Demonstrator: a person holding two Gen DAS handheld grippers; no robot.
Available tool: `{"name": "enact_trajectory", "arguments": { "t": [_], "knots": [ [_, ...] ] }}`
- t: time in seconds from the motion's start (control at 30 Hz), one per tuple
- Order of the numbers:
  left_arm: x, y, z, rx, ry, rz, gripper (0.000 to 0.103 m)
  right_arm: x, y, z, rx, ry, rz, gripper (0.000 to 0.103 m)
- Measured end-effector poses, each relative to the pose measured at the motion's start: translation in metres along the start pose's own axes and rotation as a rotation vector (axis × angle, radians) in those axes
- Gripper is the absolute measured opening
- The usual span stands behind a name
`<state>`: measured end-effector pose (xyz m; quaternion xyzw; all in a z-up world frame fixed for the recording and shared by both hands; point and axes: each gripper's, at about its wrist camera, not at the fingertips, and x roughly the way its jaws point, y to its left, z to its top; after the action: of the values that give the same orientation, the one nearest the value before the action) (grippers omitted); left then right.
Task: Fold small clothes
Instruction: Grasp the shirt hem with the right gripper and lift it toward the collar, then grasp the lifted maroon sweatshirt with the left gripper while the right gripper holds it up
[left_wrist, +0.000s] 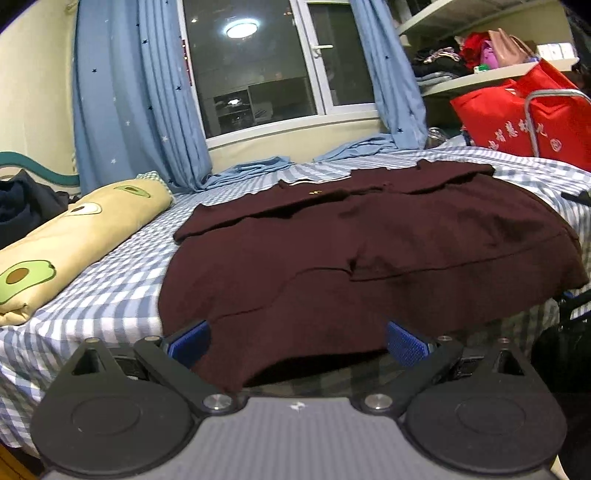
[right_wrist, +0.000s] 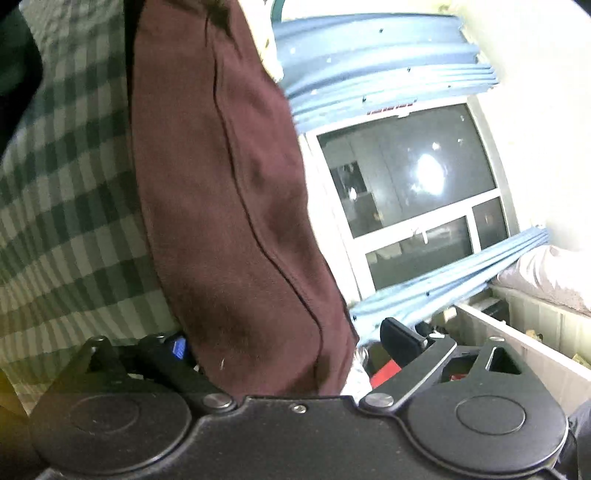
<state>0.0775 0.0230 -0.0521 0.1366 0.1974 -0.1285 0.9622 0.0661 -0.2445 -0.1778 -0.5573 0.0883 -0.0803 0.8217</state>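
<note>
A dark maroon shirt (left_wrist: 351, 251) lies spread on the blue-and-white checked bed (left_wrist: 110, 288), partly folded, with its near hem hanging over the bed's front edge. My left gripper (left_wrist: 295, 341) is open, its blue pads (left_wrist: 190, 341) on either side of the near hem. In the right wrist view, rolled on its side, the shirt (right_wrist: 229, 206) fills the middle. My right gripper (right_wrist: 288, 345) is open, the shirt's edge lying between its spread fingers (right_wrist: 402, 339).
A cream avocado-print pillow (left_wrist: 70, 243) lies on the bed's left. Blue curtains (left_wrist: 125, 96) frame a dark window (left_wrist: 251, 66). A red bag (left_wrist: 517, 110) and cluttered shelves (left_wrist: 480, 55) stand at the right. Dark clothing (left_wrist: 26, 206) sits far left.
</note>
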Motion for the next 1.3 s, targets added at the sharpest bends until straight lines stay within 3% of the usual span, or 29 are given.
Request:
{"name": "enact_trajectory", "arguments": {
  "t": [0.13, 0.27, 0.47, 0.63, 0.8, 0.93, 1.17, 1.3],
  "knots": [
    [0.002, -0.016, -0.005, 0.025, 0.006, -0.029, 0.102, -0.006, -0.014, -0.001, 0.036, -0.024, 0.011, 0.081],
    [-0.002, -0.028, -0.009, 0.062, -0.02, -0.06, 0.102, -0.018, -0.039, 0.006, 0.065, -0.073, 0.051, 0.047],
    [-0.006, -0.039, -0.013, 0.085, -0.047, -0.056, 0.102, -0.028, -0.077, 0.019, 0.141, -0.095, 0.13, 0.024],
    [-0.014, -0.046, -0.014, 0.118, -0.115, -0.019, 0.102, -0.033, -0.113, 0.028, 0.278, -0.096, 0.189, 0.019],
    [-0.02, -0.055, -0.015, 0.181, -0.186, 0.097, 0.102, -0.031, -0.141, 0.036, 0.367, -0.108, 0.21, 0.016],
    [-0.008, -0.055, -0.018, 0.218, -0.162, 0.181, 0.103, -0.027, -0.156, 0.04, 0.423, -0.117, 0.212, 0.014],
    [0.028, -0.037, -0.022, 0.225, -0.053, 0.296, 0.102, -0.021, -0.162, 0.043, 0.458, -0.125, 0.199, 0.013],
    [0.032, -0.024, -0.022, 0.228, -0.052, 0.312, 0.087, -0.021, -0.16, 0.041, 0.47, -0.118, 0.195, 0.013]
  ]
}}
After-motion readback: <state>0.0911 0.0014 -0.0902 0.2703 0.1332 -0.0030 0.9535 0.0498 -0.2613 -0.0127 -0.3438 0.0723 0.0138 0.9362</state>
